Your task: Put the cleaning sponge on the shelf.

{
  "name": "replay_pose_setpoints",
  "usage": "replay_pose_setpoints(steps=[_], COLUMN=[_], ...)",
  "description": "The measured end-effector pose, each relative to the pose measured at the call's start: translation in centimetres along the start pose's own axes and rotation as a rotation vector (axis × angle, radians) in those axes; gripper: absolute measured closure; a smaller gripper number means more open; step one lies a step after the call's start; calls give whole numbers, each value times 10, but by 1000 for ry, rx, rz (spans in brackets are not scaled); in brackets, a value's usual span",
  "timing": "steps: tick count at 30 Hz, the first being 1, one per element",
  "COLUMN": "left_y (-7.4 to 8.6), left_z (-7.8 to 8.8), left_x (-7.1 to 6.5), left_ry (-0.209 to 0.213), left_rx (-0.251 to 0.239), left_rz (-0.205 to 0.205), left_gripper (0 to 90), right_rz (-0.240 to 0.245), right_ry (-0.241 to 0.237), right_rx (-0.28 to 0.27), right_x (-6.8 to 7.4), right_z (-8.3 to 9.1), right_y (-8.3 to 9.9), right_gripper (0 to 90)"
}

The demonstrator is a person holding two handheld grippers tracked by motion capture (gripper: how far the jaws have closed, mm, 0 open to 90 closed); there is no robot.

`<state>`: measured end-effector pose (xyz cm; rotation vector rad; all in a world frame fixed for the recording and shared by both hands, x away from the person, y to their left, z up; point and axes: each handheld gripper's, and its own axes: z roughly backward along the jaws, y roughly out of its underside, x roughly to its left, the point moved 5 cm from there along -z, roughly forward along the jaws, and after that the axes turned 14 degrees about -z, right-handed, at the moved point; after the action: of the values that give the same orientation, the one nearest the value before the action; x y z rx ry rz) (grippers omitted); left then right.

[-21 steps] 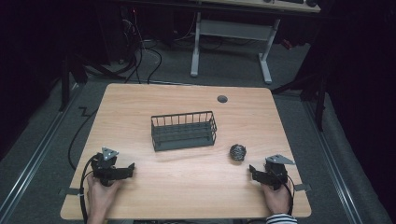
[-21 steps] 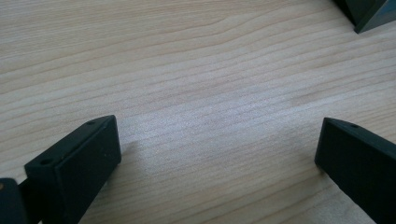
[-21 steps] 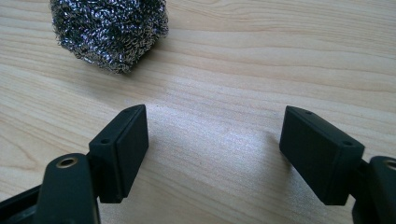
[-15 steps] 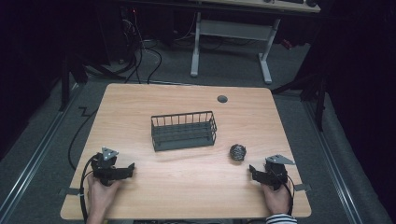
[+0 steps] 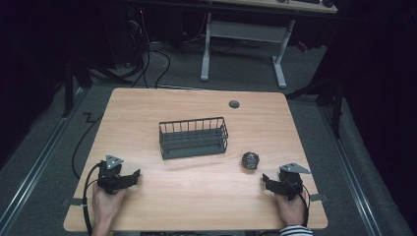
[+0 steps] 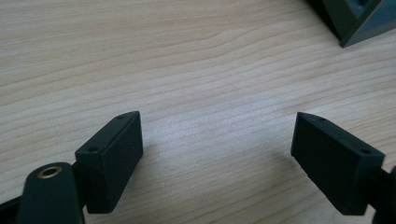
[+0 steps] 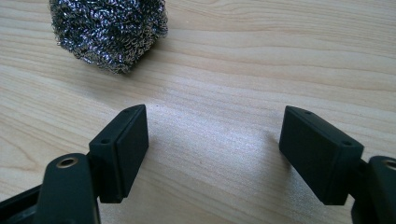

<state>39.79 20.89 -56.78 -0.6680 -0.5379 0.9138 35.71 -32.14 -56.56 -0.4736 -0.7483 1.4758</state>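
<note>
Right gripper [image 5: 266, 180] low over the near right corner of the table [image 5: 196, 196], jaws spread wide, nothing between them; bare wood shows in the gap in the right gripper view. Left gripper [image 5: 135, 175] at the near left, jaws also well apart and empty, resting close over the tabletop. Two grippers, one in each hand, each with a grey three-cornered plate and a trailing cable.

One steel-wool scourer [image 5: 250, 160]: a rough ball of tangled shiny wire, lying on the table just ahead of the right gripper and slightly toward the centre, not touched. In the right gripper view it [image 7: 108, 31] sits up and left of the jaws.

One wire basket [image 5: 193, 137]: dark, rectangular, upright bars, mid-table, well apart from both grippers. One round cable port [image 5: 234, 104] near the far edge.

Tabletop pale wood grain, smooth. Nothing lies between right gripper and scourer.
</note>
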Motion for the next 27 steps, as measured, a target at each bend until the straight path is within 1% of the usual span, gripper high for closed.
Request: replay_pose_setpoints(steps=[2,7,10,13,14,16,17,21,24,25,27], left_y=[-1,-9,-11,-20,-22,-24,-30,-40,-44,-48,-52], left_z=[1,8,10,15,15,16,17,20,21,22,23], left_x=[0,-1,-1,-4,-4,-4,-4,-5,-6,-7,-9], left_ry=[6,43,55,94,98,101,112,143,148,164,170], left_rx=[-10,-45,-51,-77,-84,-86,-88,-92,-97,-105,-104], left_rz=[2,23,20,20,19,16,15,14,13,13,6], left_gripper=[185,192,192,206,213,220,220,217,220,226,226], right_rz=[0,0,-3,-4,-4,-4,-4,-5,-5,-3,-5], right_ry=[0,1,2,4,5,5,5,5,5,5,5], right_rx=[0,0,0,-1,-1,-1,-1,-1,-1,-1,-1], right_x=[0,0,0,0,1,0,0,1,0,0,0], right_z=[0,0,0,0,0,0,0,0,0,0,0], right_y=[0,0,0,0,0,0,0,0,0,0,0], right_gripper=[241,241,243,244,245,245,245,245,244,244,244])
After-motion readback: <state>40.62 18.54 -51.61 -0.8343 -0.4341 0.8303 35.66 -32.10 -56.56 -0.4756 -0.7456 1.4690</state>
